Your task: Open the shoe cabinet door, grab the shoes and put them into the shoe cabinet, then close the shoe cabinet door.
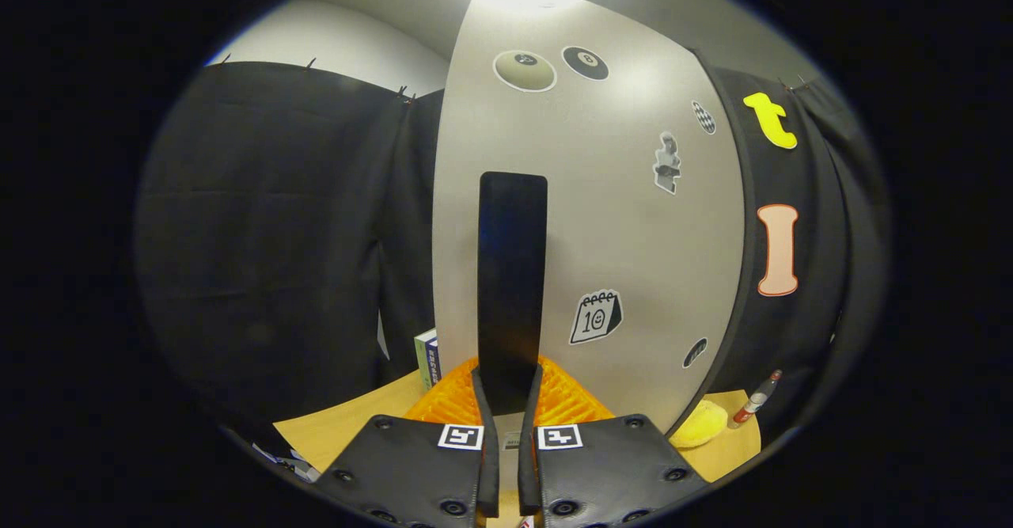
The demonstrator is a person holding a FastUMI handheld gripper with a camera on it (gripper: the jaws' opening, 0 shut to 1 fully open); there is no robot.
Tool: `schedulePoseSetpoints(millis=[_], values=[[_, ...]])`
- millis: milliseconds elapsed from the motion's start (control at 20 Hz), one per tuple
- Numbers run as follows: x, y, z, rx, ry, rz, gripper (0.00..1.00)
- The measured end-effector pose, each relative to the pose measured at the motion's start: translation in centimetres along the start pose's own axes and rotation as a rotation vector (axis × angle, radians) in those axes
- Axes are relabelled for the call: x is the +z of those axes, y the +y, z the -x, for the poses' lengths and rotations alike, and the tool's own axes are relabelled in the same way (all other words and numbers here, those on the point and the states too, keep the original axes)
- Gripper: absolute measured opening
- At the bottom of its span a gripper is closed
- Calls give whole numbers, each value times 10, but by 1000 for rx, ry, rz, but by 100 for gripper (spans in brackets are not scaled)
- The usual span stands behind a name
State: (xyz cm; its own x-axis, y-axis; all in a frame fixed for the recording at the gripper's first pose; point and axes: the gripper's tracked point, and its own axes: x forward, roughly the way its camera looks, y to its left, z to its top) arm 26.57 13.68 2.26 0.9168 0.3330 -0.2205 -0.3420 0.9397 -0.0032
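Tongs [507,389]: I see both fingers clamped on the door's handle [512,275] | door [617,219] just ahead, stickers on it | orange thing [570,401] behind fingers, mostly hidden, can't identify | cabinet inside hidden | bottle [757,403] far right, blurred

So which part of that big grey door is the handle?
Find the tall grey cabinet door dotted with stickers. Running up its middle is the handle, a long dark upright bar, with the gripper closed on its lower end. The stickers are small and flat; the handle is tall and plain.
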Motion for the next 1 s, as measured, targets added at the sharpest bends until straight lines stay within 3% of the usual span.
schedulePoseSetpoints(millis=[1000], values=[[-7,-22,45,87,62,-88,11]])
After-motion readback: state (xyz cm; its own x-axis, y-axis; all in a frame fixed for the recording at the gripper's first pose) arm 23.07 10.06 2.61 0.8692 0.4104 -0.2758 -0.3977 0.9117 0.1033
